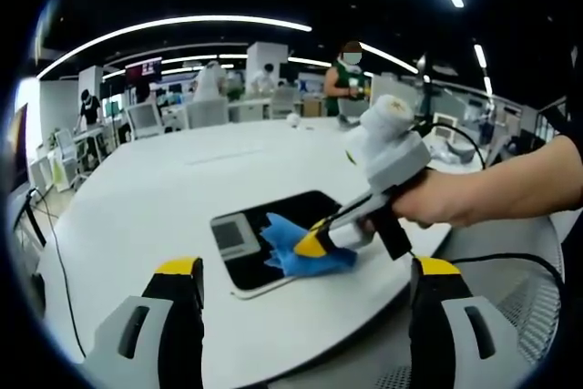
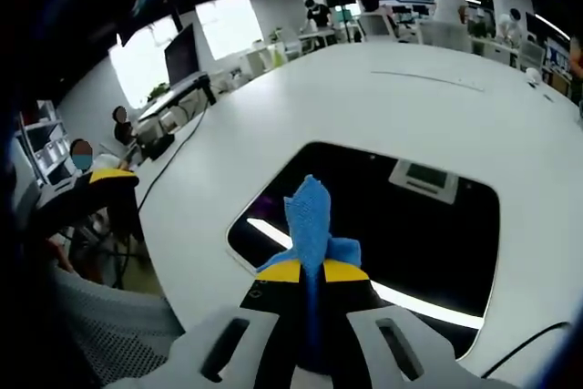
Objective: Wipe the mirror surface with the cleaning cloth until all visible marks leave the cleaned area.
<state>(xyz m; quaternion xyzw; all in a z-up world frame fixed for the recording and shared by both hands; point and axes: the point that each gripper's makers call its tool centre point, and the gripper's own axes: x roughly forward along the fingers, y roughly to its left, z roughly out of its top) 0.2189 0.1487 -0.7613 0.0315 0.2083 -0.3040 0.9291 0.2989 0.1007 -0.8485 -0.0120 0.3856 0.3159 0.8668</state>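
Cloth (image 2: 311, 225) | pinched in right gripper (image 2: 310, 272) | lower part hidden; mirror (image 2: 437, 225) beneath

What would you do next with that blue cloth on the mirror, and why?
Probably sweep the blue cloth, pinched in the right gripper, further across the mirror. The cloth sits near one edge, so most of the glass looks unwiped. The left gripper hangs open nearby.
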